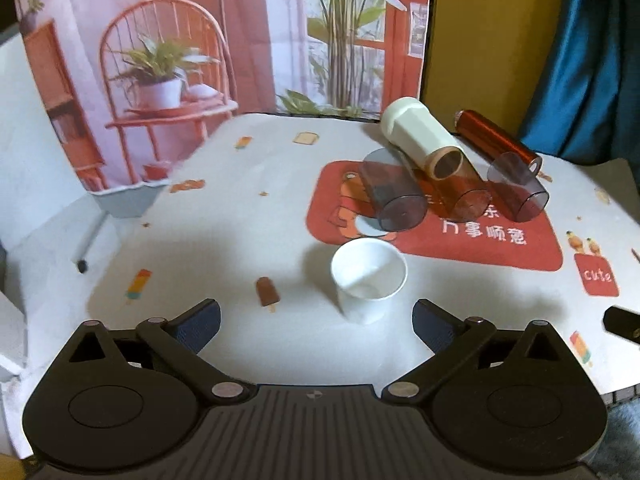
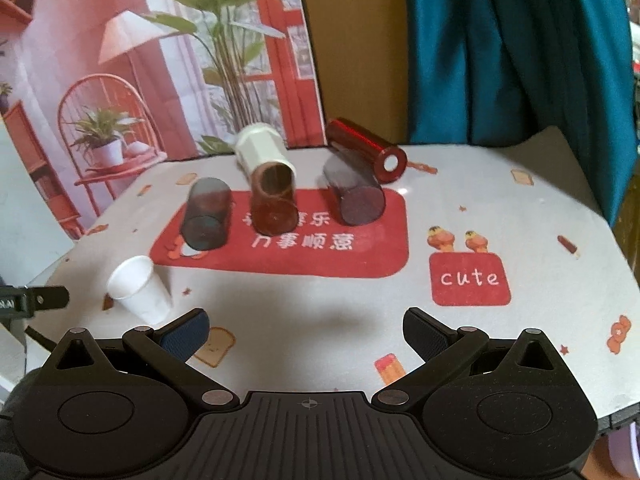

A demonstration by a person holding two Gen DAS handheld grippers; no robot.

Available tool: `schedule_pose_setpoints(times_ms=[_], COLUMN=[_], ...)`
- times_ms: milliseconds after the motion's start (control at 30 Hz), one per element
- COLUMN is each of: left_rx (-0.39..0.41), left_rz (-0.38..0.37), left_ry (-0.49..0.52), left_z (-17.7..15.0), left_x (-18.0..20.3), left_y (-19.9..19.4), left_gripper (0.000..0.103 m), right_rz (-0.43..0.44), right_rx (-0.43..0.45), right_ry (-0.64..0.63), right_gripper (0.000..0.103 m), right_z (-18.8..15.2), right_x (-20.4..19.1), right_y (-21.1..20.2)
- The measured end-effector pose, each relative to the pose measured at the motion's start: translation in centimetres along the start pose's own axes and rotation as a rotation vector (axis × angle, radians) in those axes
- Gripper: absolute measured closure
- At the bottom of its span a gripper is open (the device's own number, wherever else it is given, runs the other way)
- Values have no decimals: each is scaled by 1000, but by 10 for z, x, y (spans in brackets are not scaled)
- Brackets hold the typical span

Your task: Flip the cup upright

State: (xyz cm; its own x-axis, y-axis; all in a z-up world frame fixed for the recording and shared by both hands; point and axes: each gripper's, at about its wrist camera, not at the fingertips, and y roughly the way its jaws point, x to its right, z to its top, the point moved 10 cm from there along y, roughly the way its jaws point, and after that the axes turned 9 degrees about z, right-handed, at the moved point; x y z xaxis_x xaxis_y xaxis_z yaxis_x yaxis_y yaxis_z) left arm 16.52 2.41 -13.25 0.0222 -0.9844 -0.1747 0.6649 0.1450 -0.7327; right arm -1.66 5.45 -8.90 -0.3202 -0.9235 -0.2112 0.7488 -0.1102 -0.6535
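A white paper cup (image 1: 368, 278) stands upright on the tablecloth, mouth up, just ahead of my open, empty left gripper (image 1: 316, 320). The right wrist view shows the same cup (image 2: 138, 290) at the left, tilted by the lens. My right gripper (image 2: 306, 332) is open and empty over bare cloth. On the red mat (image 1: 480, 240) lie several cups on their sides: a grey one (image 1: 394, 194), an amber one (image 1: 460, 188), another grey one (image 1: 518, 188), a white tumbler (image 1: 420, 134) and a red metallic one (image 1: 498, 140).
A printed backdrop (image 1: 200, 60) stands behind the table at the left and a teal curtain (image 2: 520, 48) at the right. The table edge runs along the right side (image 1: 616, 396). The tip of the other gripper (image 1: 622, 322) shows at the right edge.
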Motion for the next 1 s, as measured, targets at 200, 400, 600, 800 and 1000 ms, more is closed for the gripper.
schedule_pose_setpoints(times_ms=[200,400,600,800,1000], left_rx=[4,31,54,43,46], left_rz=[-27,-67,-65,-71,-61], left_ry=[7,7,8,8,11], left_z=[-11,-21,-27,-30,-31], left_x=[-7,-7,-3,1,-2], left_y=[-29,-59,-70,-67,-68], left_gripper=[0,0,0,0,0], right_rz=[-38,-68,-102,-118,-128], right_rx=[29,43,68,62,66], right_ry=[-27,-56,-61,-44,-44], right_gripper=[0,0,0,0,0], right_z=[1,-3,-4,-11,-11], right_x=[-10,-20,-19,-14,-12], right_y=[-30,-46,-56,-56,-55])
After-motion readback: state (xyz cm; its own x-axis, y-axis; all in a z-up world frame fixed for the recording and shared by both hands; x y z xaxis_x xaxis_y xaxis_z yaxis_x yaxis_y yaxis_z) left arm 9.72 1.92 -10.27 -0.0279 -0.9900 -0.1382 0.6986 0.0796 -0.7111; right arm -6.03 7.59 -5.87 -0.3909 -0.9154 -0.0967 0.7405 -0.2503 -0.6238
